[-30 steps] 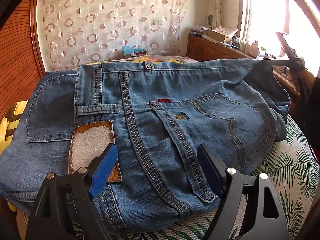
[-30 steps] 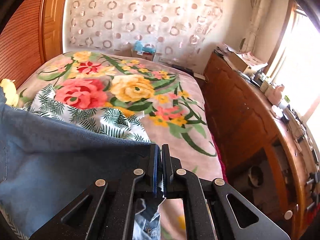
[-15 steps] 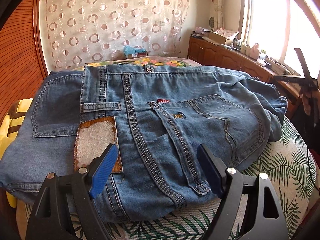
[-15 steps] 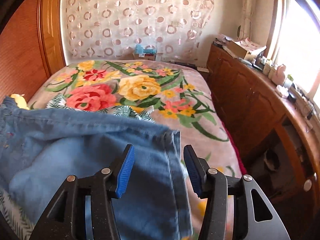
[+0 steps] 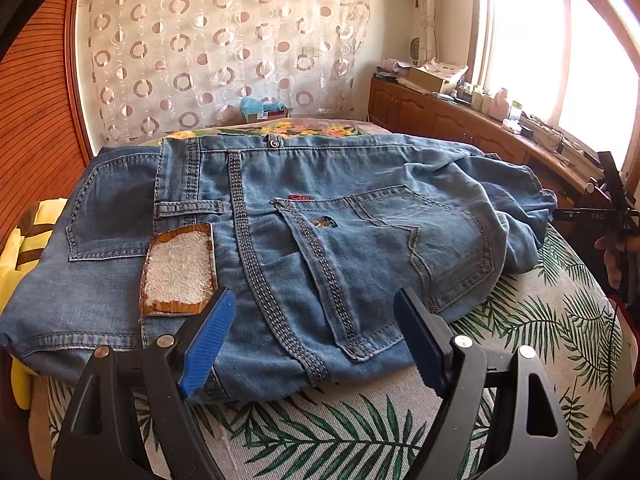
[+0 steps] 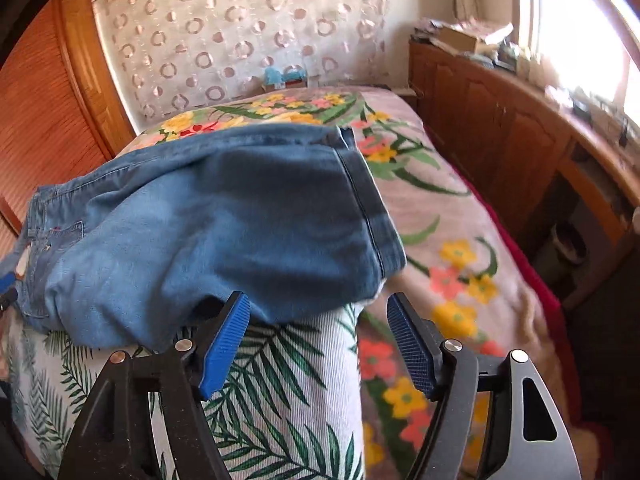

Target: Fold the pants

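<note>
from my left wrist camera i see the pants [image 5: 320, 240] folded mid-frame on the leaf-print cover [image 5: 360, 432], back pocket and waist patch [image 5: 178, 272] up; the right wrist camera shows only their hemmed leg end at centre-left. my left gripper [image 5: 312, 340] gapes wide, holding nothing. my right gripper [image 6: 318, 344] is opening, nothing between its pads.

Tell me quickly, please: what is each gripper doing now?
Left gripper: open, holding nothing, over the jeans.
Right gripper: jaws opening, nothing between them, jeans released.
</note>
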`<state>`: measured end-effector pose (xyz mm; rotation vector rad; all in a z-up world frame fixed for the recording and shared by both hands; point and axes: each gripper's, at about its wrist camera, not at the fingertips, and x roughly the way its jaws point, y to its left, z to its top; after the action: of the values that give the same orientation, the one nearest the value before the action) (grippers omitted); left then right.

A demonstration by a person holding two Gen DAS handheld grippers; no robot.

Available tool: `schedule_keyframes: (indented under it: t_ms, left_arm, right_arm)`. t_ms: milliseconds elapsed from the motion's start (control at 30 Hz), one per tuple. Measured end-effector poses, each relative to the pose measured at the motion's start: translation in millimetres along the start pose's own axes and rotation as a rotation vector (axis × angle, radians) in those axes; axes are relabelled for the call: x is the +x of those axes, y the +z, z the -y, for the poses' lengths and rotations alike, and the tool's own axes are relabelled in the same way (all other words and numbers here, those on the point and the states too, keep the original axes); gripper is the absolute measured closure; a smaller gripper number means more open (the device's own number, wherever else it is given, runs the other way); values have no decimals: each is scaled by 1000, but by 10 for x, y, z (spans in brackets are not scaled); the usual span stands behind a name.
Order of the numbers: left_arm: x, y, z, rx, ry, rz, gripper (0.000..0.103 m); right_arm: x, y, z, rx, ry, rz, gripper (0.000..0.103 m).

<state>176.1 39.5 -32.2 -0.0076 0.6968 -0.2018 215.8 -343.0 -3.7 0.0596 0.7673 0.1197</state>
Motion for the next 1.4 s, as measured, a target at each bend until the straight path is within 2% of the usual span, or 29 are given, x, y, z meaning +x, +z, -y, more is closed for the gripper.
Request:
schedule_keyframes:
  t_ms: [300, 633, 700, 733, 767, 800, 900, 1100, 1200, 1267, 1333, 1400]
  left_arm:
    - [-37, -47, -52, -17, 16, -4, 21]
    - [-96, -122, -152, -44, 35, -7, 21]
    - [-132, -149, -190, -53, 41, -3, 21]
    - [-152, -162, -214, -58, 46, -2, 21]
    - [-165, -172, -230, -63, 49, 0, 21]
    - [-175, -180, -257, -68, 53, 1, 21]
    - [-211, -218, -334, -88, 68, 2, 21]
    - [-249, -379, -476, -141, 92, -9, 21]
    - [-260, -400, -532, -153, 96, -11, 27]
    - [-238, -393, -577, -159, 92, -16, 34]
    - [-189, -384, -617, -176, 78, -32, 47]
    - [-134, -391, -649, -182, 65, -51, 51]
  right_arm:
    - [286, 118, 367, 146, 62, -60, 30]
    - [367, 242, 410, 179, 90, -85, 30]
    - [374, 244, 347, 162, 96, -77, 44]
    - [333, 234, 315, 154, 93, -71, 47]
    - [297, 238, 277, 140, 72, -53, 57]
    - [240, 258, 257, 113, 51, -23, 72]
    - [112, 287, 148, 47, 54, 45, 81]
    - [51, 246, -3, -36, 35, 73, 83]
    - [121, 227, -51, -43, 27, 63, 83]
    - [162, 211, -36, -38, 24, 58, 83]
    - [171, 233, -45, -37, 19, 51, 83]
    - [166, 231, -56, -40, 13, 47, 83]
